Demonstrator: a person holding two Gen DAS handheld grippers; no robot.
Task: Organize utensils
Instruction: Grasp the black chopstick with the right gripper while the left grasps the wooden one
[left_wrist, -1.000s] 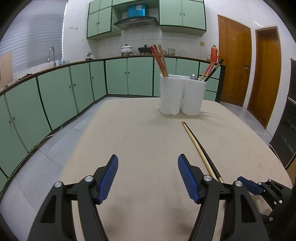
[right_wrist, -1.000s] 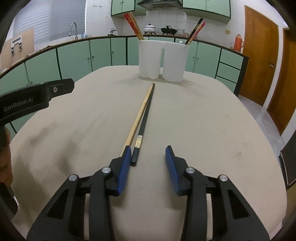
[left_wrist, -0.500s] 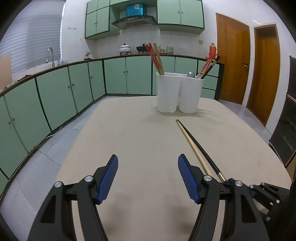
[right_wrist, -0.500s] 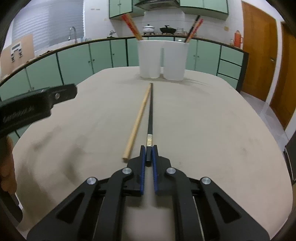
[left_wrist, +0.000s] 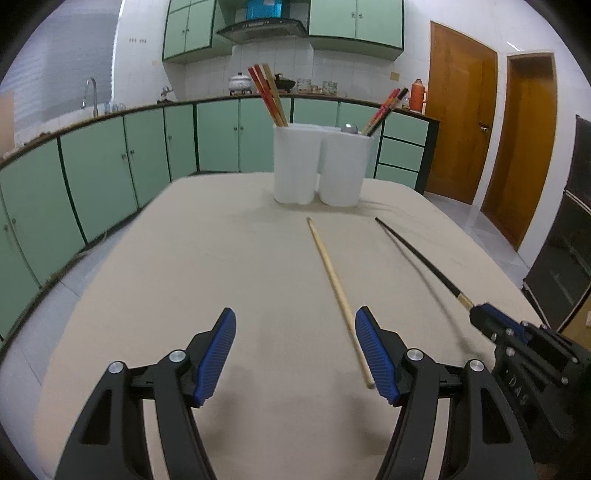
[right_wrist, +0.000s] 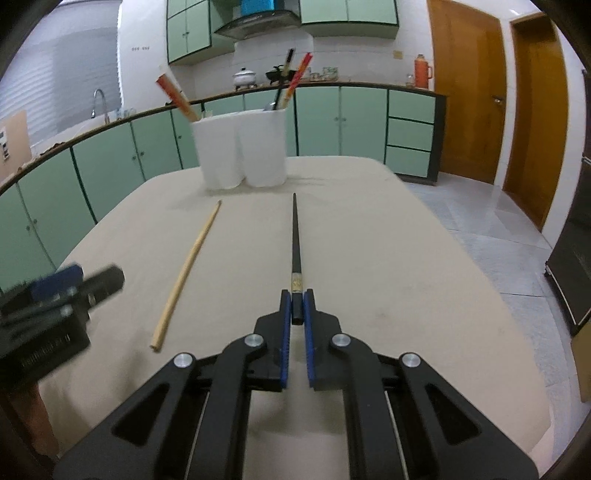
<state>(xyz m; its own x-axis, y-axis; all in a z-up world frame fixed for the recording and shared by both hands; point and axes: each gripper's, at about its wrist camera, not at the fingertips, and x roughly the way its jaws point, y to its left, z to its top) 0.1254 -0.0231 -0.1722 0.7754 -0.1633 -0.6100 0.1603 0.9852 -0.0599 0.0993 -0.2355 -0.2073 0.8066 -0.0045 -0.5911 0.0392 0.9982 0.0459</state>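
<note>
A: Nearest the right wrist camera, how does the right gripper (right_wrist: 296, 308) stand?

B: Its jaws are pinching the butt end of the black chopstick (right_wrist: 295, 236), which runs straight ahead from the blue pads toward the holder. In the left wrist view the same stick (left_wrist: 417, 254) slants up off the surface, its tip in the air.

A: And the left gripper (left_wrist: 295, 350)?

B: Its jaws are spread wide with nothing between the pads. The near end of the wooden chopstick (left_wrist: 338, 291) lies on the surface just beside the right-hand pad, though contact cannot be told. From the right wrist the left gripper (right_wrist: 74, 282) shows blurred at the left edge.

A: Where is the wooden one relative to the black?

B: It lies flat on the beige surface (right_wrist: 388, 258), to the left of the black one and apart from it; the wooden chopstick (right_wrist: 188, 266) angles toward the holder.

A: Farther back?

B: The white utensil holder (right_wrist: 242, 151) stands at the far end of the surface. Its left compartment holds red and tan chopsticks (left_wrist: 267, 94); its right one holds dark and red chopsticks (left_wrist: 384, 110) leaning right, plus a metal utensil tip. Behind it run green cabinets (left_wrist: 218, 136).
</note>
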